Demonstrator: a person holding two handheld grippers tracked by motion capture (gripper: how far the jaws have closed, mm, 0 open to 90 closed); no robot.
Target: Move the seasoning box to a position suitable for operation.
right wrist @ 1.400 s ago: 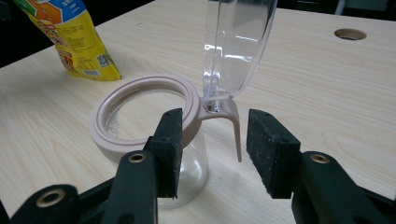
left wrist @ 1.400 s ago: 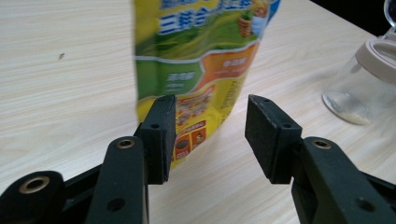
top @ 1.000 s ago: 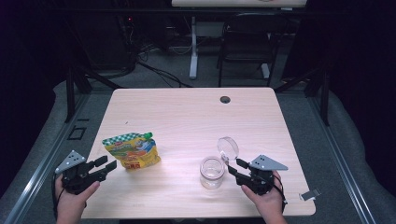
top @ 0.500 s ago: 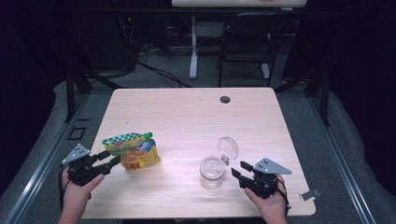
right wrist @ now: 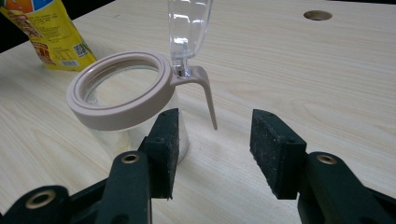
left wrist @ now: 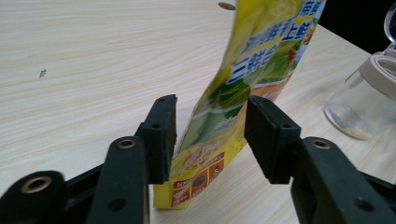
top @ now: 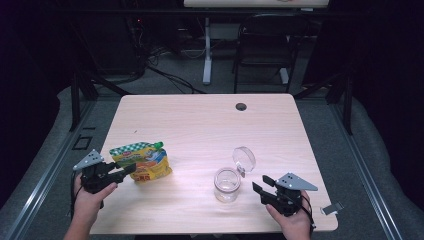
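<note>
Yellow and green print covered the one snack pouch (left wrist: 243, 93), but in my left gripper view its top ran off the frame and its lettering was too skewed for me to read. My left gripper (left wrist: 210, 135) had its jaws spread on either side of the pouch's lower edge; whether the pads actually touched the foil I could not tell. From the high view the pouch (top: 142, 161) lay near the table's (top: 200, 120) left front edge, with the left gripper (top: 125, 171) at its left end. There was one clear glass jar (right wrist: 126, 107) with a beige rim, its transparent hinged lid (right wrist: 187, 28) standing up and cut off at the top of my right gripper view (a pale residue sat at the jar's bottom, hard to identify). My right gripper (right wrist: 215, 149) stood open, empty, its left jaw just beside the jar. I counted two grippers, one pouch, one jar and one round hole (top: 241, 106) at the far edge of the table.
</note>
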